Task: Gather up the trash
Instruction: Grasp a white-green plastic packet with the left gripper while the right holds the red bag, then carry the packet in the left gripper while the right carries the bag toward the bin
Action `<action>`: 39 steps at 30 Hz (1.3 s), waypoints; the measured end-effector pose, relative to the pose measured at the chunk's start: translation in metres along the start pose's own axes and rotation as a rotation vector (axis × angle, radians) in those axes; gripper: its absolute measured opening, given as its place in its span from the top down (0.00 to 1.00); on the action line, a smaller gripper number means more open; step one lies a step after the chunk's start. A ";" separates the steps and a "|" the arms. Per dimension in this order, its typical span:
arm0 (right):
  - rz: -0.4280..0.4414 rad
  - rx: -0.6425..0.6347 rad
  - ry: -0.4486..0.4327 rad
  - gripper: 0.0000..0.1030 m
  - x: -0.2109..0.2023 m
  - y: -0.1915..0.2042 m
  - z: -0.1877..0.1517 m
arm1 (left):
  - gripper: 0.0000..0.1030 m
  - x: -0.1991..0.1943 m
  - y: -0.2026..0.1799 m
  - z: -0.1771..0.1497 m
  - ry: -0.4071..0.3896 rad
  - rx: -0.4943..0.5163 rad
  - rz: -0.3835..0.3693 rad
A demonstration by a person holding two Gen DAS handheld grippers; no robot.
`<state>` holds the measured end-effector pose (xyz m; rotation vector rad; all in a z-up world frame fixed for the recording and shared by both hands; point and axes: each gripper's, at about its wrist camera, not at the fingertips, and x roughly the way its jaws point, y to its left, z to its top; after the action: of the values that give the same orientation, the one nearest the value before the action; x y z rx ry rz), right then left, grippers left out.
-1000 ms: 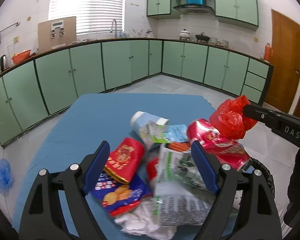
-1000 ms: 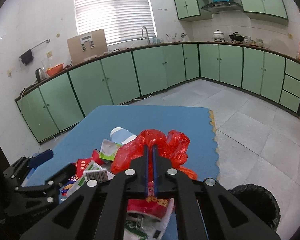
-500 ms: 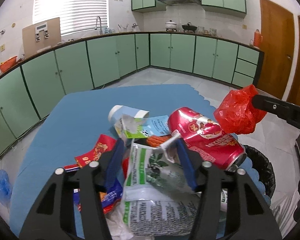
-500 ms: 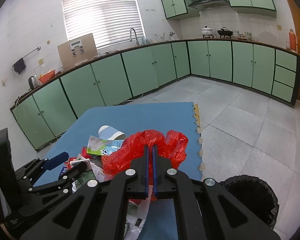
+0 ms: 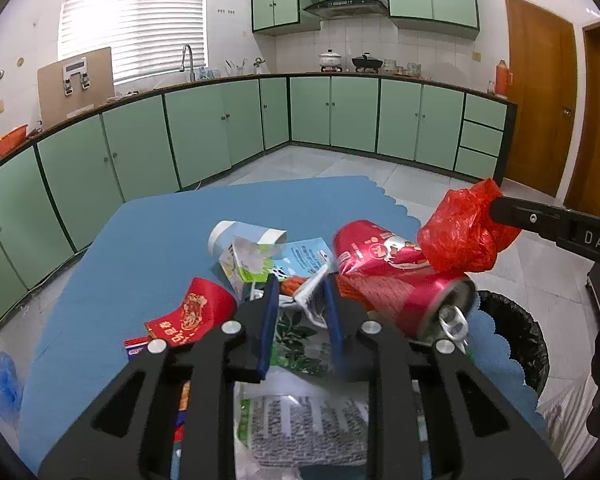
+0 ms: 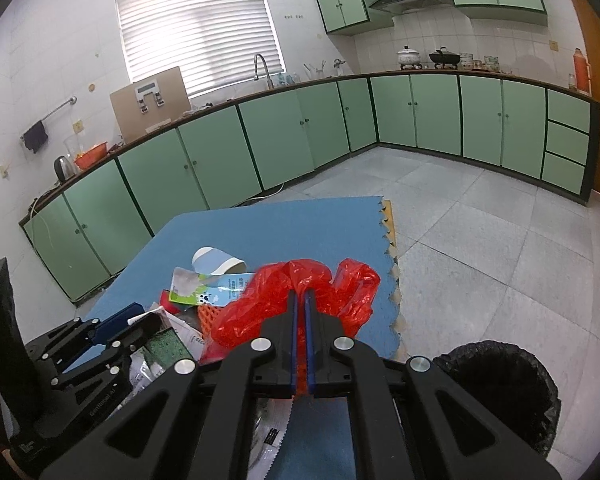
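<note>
Red plastic bag (image 6: 300,300) is clamped in my right tongs (image 6: 300,300), near the black bin (image 6: 504,392). Left tongs (image 5: 298,296) have just been closing on a green-and-white wrapper (image 5: 308,300) in the surface's (image 5: 160,240) litter pile. Next: lift, carry to the bin.

Pretty clearly a home kitchen we're looking at: mint-green cabinets (image 6: 436,116) are running along two walls, a sink faucet (image 6: 262,66) is sitting under the blinds (image 6: 198,26), and pots (image 5: 330,58) are resting on the stove below a range hood (image 5: 346,6).
</note>
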<state>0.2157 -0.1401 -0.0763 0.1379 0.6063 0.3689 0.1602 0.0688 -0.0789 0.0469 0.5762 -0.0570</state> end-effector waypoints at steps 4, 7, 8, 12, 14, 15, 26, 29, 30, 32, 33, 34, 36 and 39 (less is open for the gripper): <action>0.004 -0.003 -0.003 0.97 -0.004 0.004 -0.001 | 0.83 -0.007 0.006 0.002 -0.011 -0.006 0.004; 0.010 -0.001 -0.003 0.97 -0.006 0.004 0.000 | 0.85 -0.016 0.009 0.003 -0.028 -0.005 -0.001; 0.013 0.000 -0.003 0.97 -0.007 0.004 0.000 | 0.85 -0.019 0.010 0.003 -0.034 -0.006 0.000; 0.020 -0.001 0.000 0.97 -0.008 0.007 0.000 | 0.90 -0.028 0.015 0.004 -0.049 -0.008 -0.005; 0.022 -0.003 0.000 0.97 -0.010 0.008 0.001 | 0.91 -0.034 0.018 0.005 -0.061 -0.019 -0.002; 0.023 -0.006 -0.002 0.97 -0.010 0.009 0.001 | 0.91 -0.036 0.020 0.005 -0.065 -0.024 -0.001; 0.015 -0.034 -0.035 0.97 -0.023 0.019 0.006 | 0.93 -0.063 0.030 0.016 -0.137 -0.047 0.016; 0.005 -0.027 -0.051 0.97 -0.033 0.014 0.008 | 0.93 -0.068 0.023 0.021 -0.158 -0.037 0.004; 0.000 -0.027 -0.056 0.97 -0.035 0.013 0.009 | 0.93 -0.069 0.022 0.024 -0.164 -0.034 0.000; -0.017 -0.022 -0.068 0.97 -0.043 0.006 0.010 | 0.93 -0.070 0.016 0.028 -0.172 -0.028 -0.016; -0.031 -0.017 -0.075 0.97 -0.049 0.000 0.010 | 0.93 -0.069 0.012 0.030 -0.176 -0.024 -0.023; -0.043 -0.013 -0.080 0.97 -0.054 -0.005 0.010 | 0.94 -0.068 0.006 0.032 -0.179 -0.019 -0.035; -0.074 -0.003 -0.091 0.97 -0.064 -0.017 0.009 | 0.94 -0.065 -0.005 0.035 -0.182 -0.010 -0.056; -0.123 0.016 -0.106 0.97 -0.078 -0.037 0.007 | 0.94 -0.058 -0.029 0.038 -0.180 0.012 -0.095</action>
<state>0.1715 -0.2045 -0.0374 0.1337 0.5106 0.2359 0.1309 0.0401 -0.0161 0.0252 0.3983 -0.1556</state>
